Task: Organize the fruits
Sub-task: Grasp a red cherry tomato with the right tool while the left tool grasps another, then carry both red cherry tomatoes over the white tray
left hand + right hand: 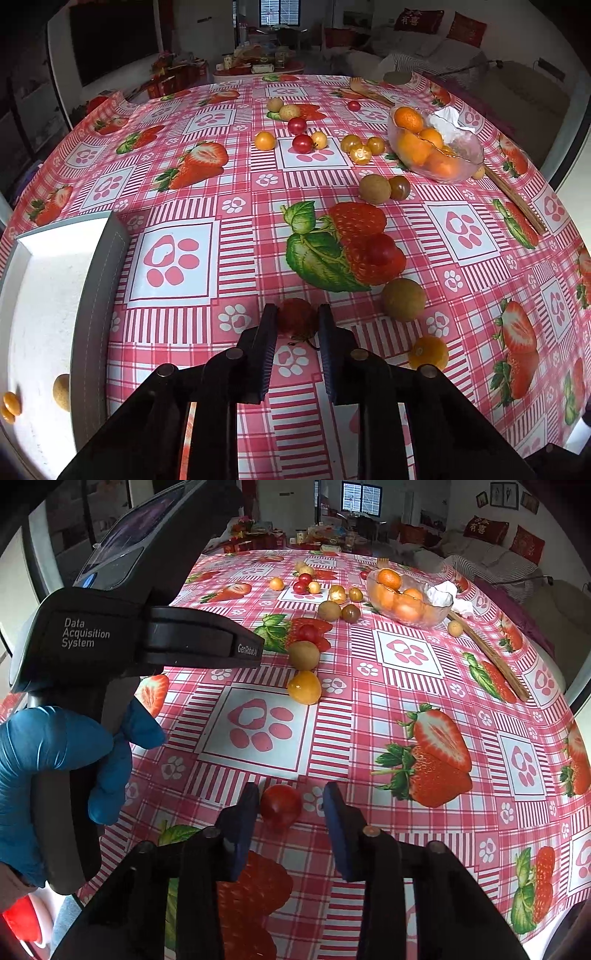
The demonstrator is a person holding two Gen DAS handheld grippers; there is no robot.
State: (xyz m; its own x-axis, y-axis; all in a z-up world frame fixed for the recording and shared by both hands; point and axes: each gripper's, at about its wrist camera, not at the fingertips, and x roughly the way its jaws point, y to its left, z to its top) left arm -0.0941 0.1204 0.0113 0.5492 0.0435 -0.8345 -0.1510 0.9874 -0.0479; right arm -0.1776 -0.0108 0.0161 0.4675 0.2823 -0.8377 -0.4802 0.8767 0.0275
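Right, the left gripper (pixel 297 314) is clamped on a small red fruit (pixel 297 319) with a bit of stem. Both pads touch it, and it sits on the tablecloth (pixel 236 177) in the near part of the table, just right of the white tray (pixel 92 295) at the left edge. The right gripper (pixel 291 794) straddles a glossy red cherry tomato (pixel 281 805), also on the near part of the table. Its left pad is against the tomato, the right pad is clear of it with a visible gap, so no grip there. Both grippers point steeply down at the table. A blue-gloved hand (pixel 55 768) holds the left tool by its handle, seen in the right wrist view. Counts from the left wrist view: four other loose red tomatoes, four tan round fruits, one dark brownish tomato (pixel 399 187), and several yellow-orange ones scattered towards the far edge. One glass bowl (pixel 469 162) sits at the far right with oranges and a crumpled tissue (pixel 448 123) in it. Three small fruits show in the tray: one tan, two orange.
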